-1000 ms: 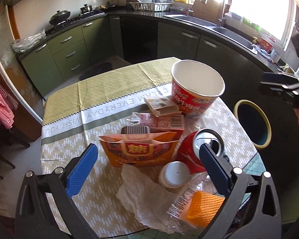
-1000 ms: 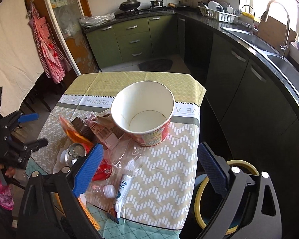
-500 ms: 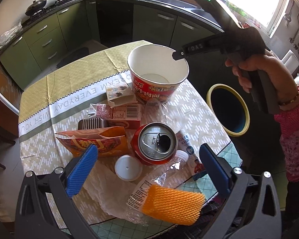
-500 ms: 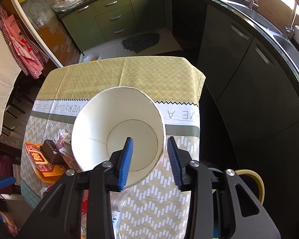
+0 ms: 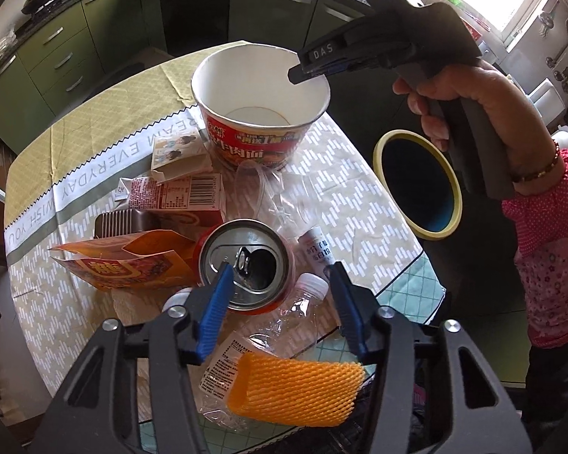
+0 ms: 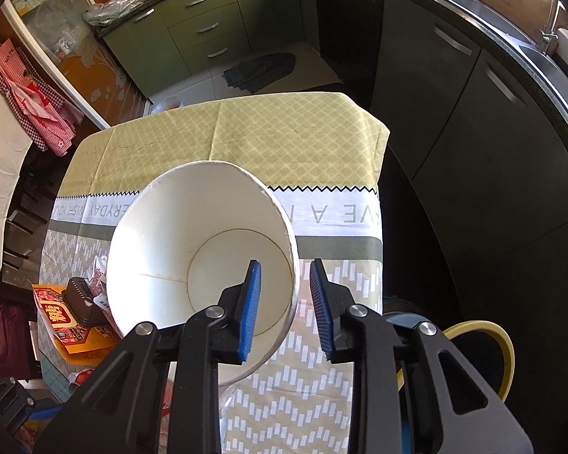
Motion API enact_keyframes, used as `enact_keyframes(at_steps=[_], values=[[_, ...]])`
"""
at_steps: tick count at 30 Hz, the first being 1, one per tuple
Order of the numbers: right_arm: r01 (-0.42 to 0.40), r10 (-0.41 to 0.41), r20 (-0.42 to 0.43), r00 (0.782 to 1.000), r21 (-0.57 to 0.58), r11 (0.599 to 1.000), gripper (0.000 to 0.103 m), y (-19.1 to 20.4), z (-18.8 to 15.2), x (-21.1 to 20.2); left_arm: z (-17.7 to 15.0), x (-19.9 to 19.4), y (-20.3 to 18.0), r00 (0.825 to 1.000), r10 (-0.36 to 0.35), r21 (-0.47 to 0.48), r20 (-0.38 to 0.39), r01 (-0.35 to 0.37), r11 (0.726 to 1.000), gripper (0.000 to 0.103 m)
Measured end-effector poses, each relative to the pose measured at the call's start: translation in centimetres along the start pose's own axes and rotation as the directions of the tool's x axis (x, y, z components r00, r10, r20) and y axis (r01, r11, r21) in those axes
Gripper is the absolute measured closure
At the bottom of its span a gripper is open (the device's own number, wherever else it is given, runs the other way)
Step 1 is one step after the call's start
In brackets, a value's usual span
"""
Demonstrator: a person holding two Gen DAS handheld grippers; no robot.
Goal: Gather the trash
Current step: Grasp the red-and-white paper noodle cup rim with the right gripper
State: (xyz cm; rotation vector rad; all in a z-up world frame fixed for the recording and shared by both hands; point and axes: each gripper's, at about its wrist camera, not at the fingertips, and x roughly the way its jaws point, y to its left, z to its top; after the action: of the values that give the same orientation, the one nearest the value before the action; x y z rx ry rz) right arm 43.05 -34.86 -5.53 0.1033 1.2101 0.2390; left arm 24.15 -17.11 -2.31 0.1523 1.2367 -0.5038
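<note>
A big paper noodle bowl stands on the table; it also shows in the right wrist view. My right gripper straddles its near rim, one finger inside and one outside, jaws narrowed with a gap still showing. My left gripper is half open over an opened red can, its left finger at the can's edge. Around the can lie an orange snack bag, a crushed clear bottle, an orange foam net, a red carton and a brown tray.
A yellow-rimmed bin stands beside the table's right side, also in the right wrist view. A small white carton and clear plastic wrap lie near the bowl. Green kitchen cabinets line the far wall.
My right gripper came down onto the bowl's rim and narrowed around it. My left gripper moved forward over the can and closed partway.
</note>
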Motion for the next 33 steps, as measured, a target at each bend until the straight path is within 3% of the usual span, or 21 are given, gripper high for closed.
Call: enact_keyframes(at_steps=[6,13,27,28,30,33], values=[[-0.016,0.016,-0.008,1.0,-0.001,1.0,0.078,0.3,-0.1,0.5,0.6,0.2,0.3,0.999,0.03,-0.01,0.01,-0.03,0.999,0.063],[-0.025,0.025,-0.009,1.0,-0.001,1.0,0.078,0.5,0.0,0.8,1.0,0.3,1.1,0.999,0.035,-0.015,0.02,-0.035,0.999,0.099],[0.016,-0.016,-0.028,0.999,-0.013,1.0,0.078,0.8,0.5,0.8,0.4,-2.2,0.2,0.995,0.038,0.022,0.095,-0.04,0.999,0.101],[0.017,-0.017,-0.028,0.999,-0.01,1.0,0.08,0.8,0.6,0.8,0.4,-2.5,0.2,0.994,0.039,0.025,0.099,-0.042,0.999,0.101],[0.024,-0.024,-0.024,0.999,-0.002,1.0,0.097,0.6,0.6,0.8,0.3,-3.0,0.2,0.994,0.033,0.026,0.108,-0.036,0.999,0.101],[0.032,-0.032,-0.014,0.999,0.001,0.999,0.098,0.4,0.7,0.7,0.2,-3.8,0.1,0.992,0.029,0.029,0.121,-0.033,0.999,0.101]])
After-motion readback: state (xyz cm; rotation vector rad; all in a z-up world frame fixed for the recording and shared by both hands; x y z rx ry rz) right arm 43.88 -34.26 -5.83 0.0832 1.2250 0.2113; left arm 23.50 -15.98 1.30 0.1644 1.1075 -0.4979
